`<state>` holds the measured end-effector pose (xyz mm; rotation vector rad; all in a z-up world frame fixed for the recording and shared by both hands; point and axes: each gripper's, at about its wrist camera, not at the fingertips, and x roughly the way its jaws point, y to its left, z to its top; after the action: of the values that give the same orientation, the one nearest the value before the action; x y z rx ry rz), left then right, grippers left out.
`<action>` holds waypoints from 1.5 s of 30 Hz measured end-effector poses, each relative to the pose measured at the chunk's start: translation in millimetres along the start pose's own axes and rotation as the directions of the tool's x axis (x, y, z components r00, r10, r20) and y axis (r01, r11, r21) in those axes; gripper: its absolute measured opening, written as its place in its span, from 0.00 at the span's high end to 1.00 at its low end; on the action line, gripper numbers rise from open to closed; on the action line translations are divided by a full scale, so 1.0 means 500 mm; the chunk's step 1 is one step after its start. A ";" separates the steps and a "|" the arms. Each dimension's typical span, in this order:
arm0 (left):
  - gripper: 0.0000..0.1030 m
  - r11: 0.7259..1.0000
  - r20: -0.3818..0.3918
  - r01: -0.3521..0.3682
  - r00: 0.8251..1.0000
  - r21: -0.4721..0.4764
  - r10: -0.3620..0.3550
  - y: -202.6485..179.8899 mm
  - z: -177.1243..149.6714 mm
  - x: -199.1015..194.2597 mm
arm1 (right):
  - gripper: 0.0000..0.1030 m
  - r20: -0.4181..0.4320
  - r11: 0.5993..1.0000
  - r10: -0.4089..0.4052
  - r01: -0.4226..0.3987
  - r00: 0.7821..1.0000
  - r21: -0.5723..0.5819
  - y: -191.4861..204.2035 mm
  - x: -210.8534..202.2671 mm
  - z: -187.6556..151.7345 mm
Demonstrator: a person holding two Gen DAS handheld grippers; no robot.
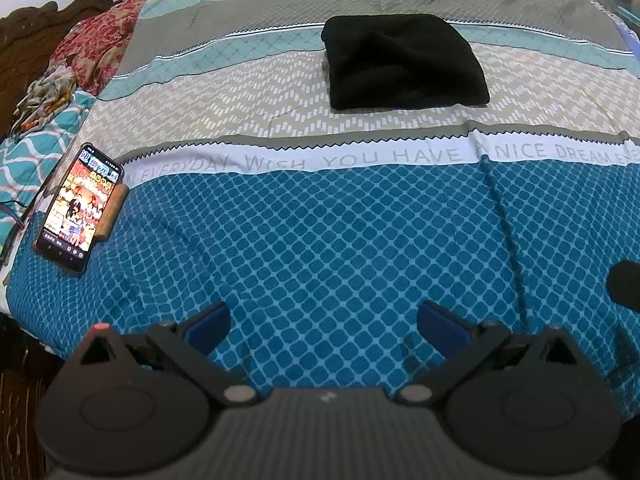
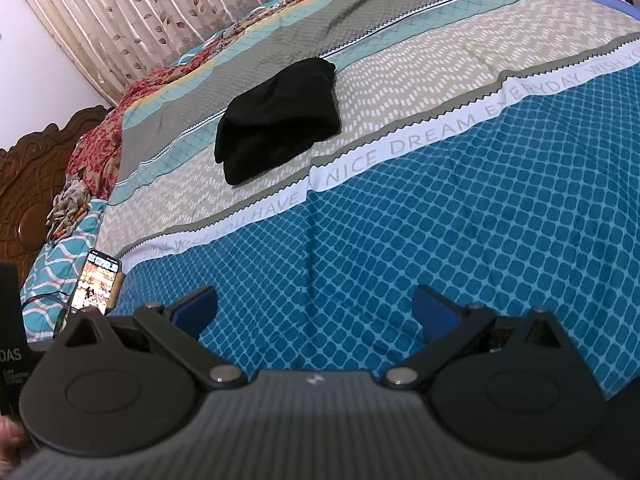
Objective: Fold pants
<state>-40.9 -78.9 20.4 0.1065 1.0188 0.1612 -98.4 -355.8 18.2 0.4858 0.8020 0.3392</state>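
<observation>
The black pants (image 1: 404,62) lie folded into a compact rectangle on the beige zigzag band of the bedspread, far ahead of both grippers; they also show in the right wrist view (image 2: 280,120). My left gripper (image 1: 322,326) is open and empty, low over the blue diamond-patterned part of the bedspread (image 1: 320,248) near the bed's front edge. My right gripper (image 2: 314,310) is open and empty over the same blue area (image 2: 440,220), well short of the pants.
A lit phone (image 1: 80,208) leans on a wooden stand at the bed's left edge; it also shows in the right wrist view (image 2: 98,280). Red floral bedding (image 1: 96,48) and a carved headboard (image 2: 36,152) lie to the left. Curtains (image 2: 160,12) hang behind.
</observation>
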 end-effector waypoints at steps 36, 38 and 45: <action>0.00 0.999 0.002 -0.011 1.000 -0.040 0.011 0.015 0.015 -0.007 | 0.00 0.034 0.999 -0.015 0.017 0.999 -0.042 0.024 -0.006 0.003; 0.00 0.999 0.008 -0.010 1.000 -0.041 0.011 0.017 0.020 -0.010 | 0.00 0.040 0.999 -0.015 0.016 0.999 -0.047 0.026 -0.009 0.008; 0.00 0.999 0.024 -0.008 1.000 -0.054 0.009 0.021 0.041 -0.018 | 0.00 0.073 0.998 -0.017 0.022 0.997 -0.064 0.032 -0.019 0.028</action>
<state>-29.0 -70.6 40.4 0.0636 0.9893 0.1943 -95.6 -350.6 40.8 0.4274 0.7229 0.3265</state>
